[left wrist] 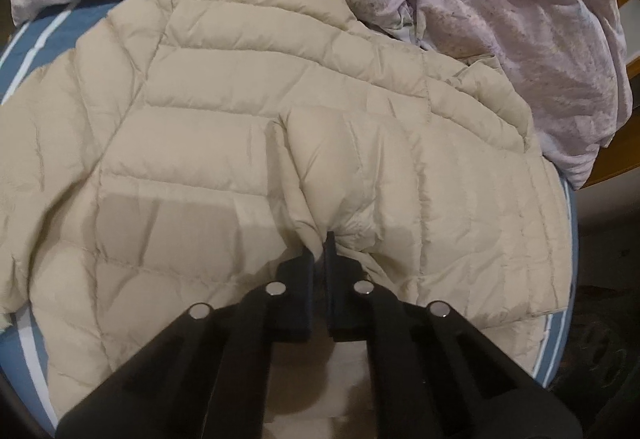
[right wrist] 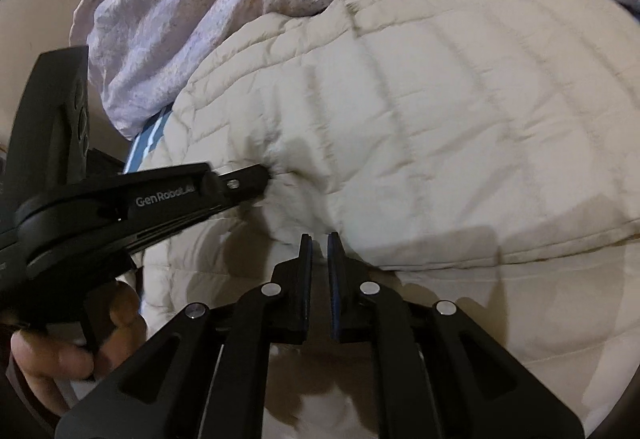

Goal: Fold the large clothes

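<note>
The jacket (left wrist: 248, 127) lies spread on the bed (left wrist: 24, 51), with a crumpled lilac duvet (left wrist: 520, 39) beside it. The left tool (left wrist: 320, 251) is clenched on a pinch of the jacket's fabric. The right tool (right wrist: 319, 241) is almost closed, with a narrow gap; I cannot tell if cloth is inside. The jacket looks light, puffy and slippery, so it may spring back. A quilted seam or the hem should give a firmer hold than a puffed panel.

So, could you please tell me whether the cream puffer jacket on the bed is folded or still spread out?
Mostly spread: the puffer jacket lies open across the bed, with only a pinched ridge in the left gripper.
</note>
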Demonstrator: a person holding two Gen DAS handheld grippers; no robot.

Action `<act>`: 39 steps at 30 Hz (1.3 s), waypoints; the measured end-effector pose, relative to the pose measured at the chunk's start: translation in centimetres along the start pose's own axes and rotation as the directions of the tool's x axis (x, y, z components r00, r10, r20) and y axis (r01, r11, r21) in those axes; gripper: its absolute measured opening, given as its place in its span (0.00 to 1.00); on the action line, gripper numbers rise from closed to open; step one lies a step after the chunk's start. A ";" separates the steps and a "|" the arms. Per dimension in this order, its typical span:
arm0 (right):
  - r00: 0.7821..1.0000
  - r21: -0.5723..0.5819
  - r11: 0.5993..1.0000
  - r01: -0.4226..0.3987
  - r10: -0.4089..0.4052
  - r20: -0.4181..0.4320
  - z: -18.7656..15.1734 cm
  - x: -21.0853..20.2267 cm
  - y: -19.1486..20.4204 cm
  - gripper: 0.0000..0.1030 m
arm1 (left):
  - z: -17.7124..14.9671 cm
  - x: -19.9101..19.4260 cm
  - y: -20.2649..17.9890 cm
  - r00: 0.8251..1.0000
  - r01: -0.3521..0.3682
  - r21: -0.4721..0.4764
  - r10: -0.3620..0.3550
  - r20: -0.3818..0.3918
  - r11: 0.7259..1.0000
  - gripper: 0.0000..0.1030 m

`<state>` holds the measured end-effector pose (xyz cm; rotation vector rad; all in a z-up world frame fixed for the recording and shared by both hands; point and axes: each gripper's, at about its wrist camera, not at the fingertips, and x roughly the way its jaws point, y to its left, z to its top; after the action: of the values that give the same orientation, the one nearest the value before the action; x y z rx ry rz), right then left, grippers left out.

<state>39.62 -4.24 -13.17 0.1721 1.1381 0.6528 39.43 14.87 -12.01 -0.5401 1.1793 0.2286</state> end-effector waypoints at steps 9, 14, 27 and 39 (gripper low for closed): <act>0.951 -0.001 0.982 0.190 -0.184 0.248 2.4 -6.1 -3.7 0.44 | 0.6 -1.6 0.4 0.995 -0.080 0.023 0.079 0.065 0.997 0.03; 0.897 0.101 0.936 0.337 -0.352 0.266 3.3 -6.8 -8.6 0.44 | 0.5 -1.9 0.7 0.992 -0.103 0.024 0.101 0.073 0.994 0.03; 0.852 0.141 0.882 0.449 -0.470 0.231 2.2 -5.5 -12.8 0.44 | 0.1 -0.7 0.9 0.986 -0.153 0.044 0.149 0.074 0.987 0.04; 0.805 0.065 0.837 0.544 -0.542 0.242 2.3 -4.2 -12.3 0.44 | -0.4 0.7 0.2 0.973 -0.211 0.084 0.201 0.113 0.974 0.08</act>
<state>45.36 -15.99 -14.40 -0.0819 0.8765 0.1127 39.29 14.80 -12.87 -0.3175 1.1388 0.3720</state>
